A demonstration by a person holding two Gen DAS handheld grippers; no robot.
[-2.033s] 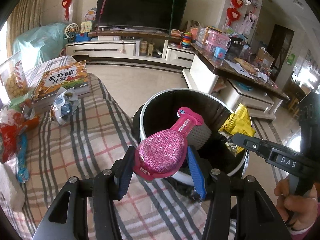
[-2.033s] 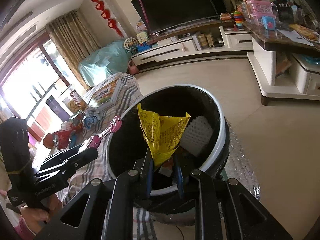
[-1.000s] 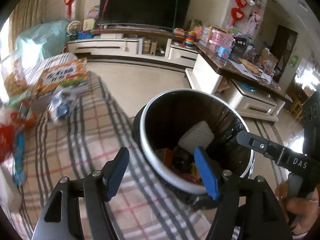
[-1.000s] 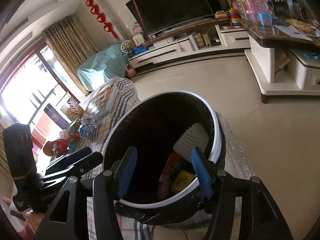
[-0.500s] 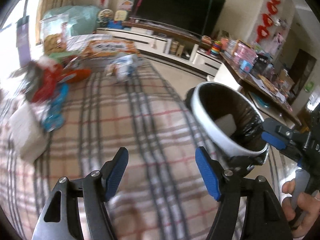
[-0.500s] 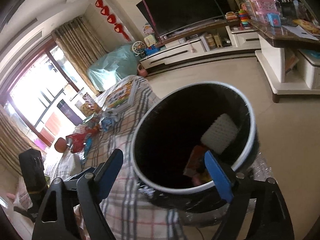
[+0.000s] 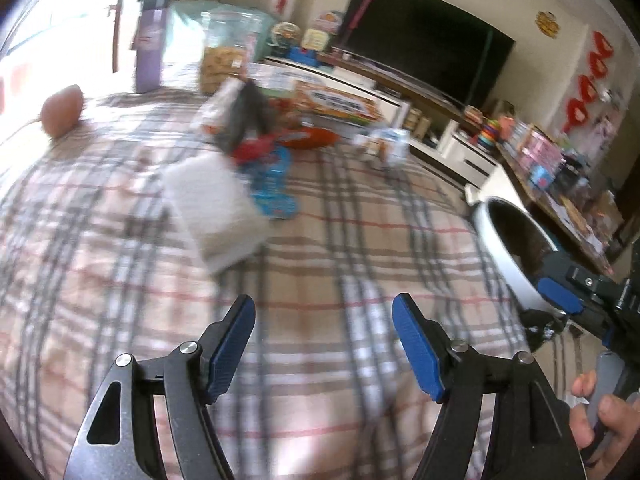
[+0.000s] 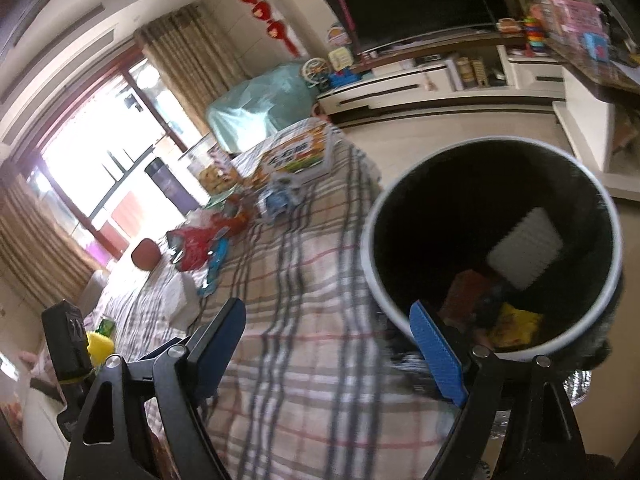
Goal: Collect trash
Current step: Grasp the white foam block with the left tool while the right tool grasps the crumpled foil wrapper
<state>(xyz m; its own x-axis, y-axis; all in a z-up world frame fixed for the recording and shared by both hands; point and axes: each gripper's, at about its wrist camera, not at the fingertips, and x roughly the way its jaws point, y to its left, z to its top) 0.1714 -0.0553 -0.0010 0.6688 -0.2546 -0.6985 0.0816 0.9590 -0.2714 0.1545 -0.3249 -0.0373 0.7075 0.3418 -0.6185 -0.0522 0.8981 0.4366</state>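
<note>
Left gripper [image 7: 324,344] is hovering open and empty over the plaid cloth [image 7: 340,240]; right gripper [image 8: 332,344], jaws just opened, is standing empty beside the trash bin [image 8: 608,280].

The left tongs [image 7: 324,344] gape empty over the plaid cloth [image 7: 120,280]. Blurred wrappers [image 7: 272,184] lie well ahead. The trash bin [image 7: 508,256] stands at the right

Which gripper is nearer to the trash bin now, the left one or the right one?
Right. The right gripper hangs open at the trash bin rim. The left gripper, also open, hangs over the plaid cloth, farther away.
</note>
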